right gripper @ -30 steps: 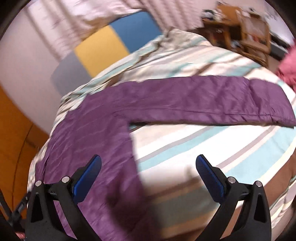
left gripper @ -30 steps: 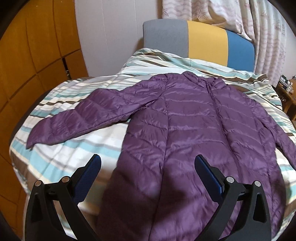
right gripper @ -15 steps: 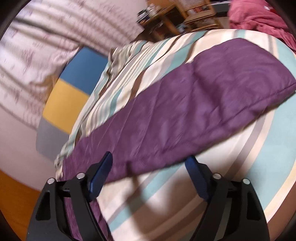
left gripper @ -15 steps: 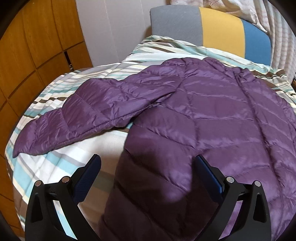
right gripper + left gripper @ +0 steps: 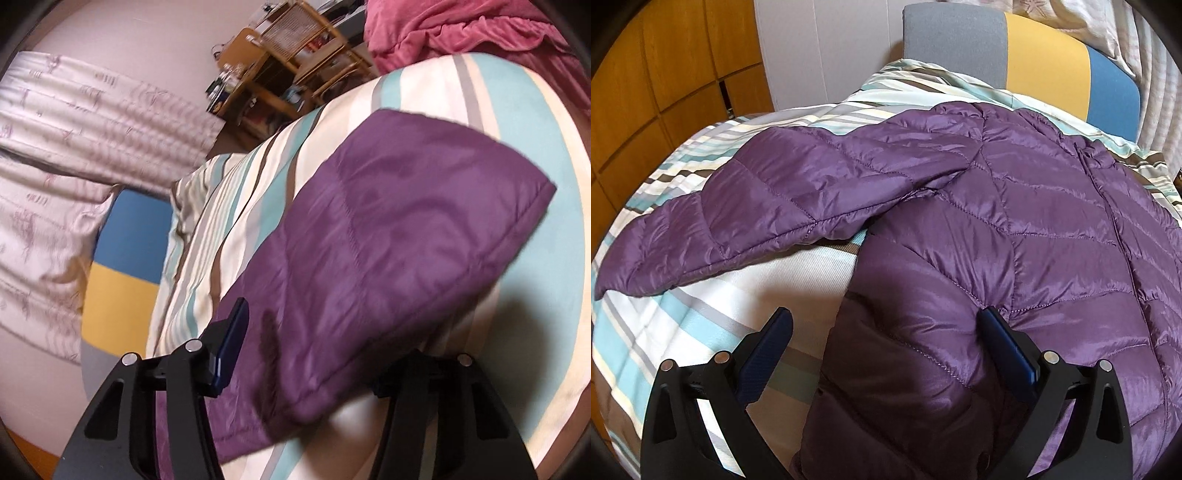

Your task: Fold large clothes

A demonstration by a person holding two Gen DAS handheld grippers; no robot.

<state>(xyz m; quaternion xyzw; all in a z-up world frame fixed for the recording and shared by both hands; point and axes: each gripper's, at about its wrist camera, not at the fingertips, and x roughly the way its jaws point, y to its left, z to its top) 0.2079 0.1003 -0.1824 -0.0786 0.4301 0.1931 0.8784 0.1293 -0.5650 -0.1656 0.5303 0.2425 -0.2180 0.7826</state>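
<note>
A purple quilted down jacket (image 5: 1034, 229) lies spread flat on a striped bed (image 5: 701, 314). Its left sleeve (image 5: 768, 206) stretches out toward the left. My left gripper (image 5: 882, 343) is open, low over the jacket's left side edge, which bulges up between the fingers. In the right wrist view the jacket's other sleeve (image 5: 388, 258) lies across the bed, cuff toward the right. My right gripper (image 5: 317, 350) is open and straddles that sleeve; its right finger is hidden under the fabric.
A grey, yellow and blue headboard (image 5: 1034, 55) stands at the bed's far end. Wooden cabinets (image 5: 665, 74) line the left side. A pink blanket (image 5: 461, 33) and a wooden shelf (image 5: 288, 55) stand beyond the bed's right side.
Both grippers have moved down and closer to the jacket. The left one now has the side edge between its fingers; the right one has tilted and come down over the sleeve.
</note>
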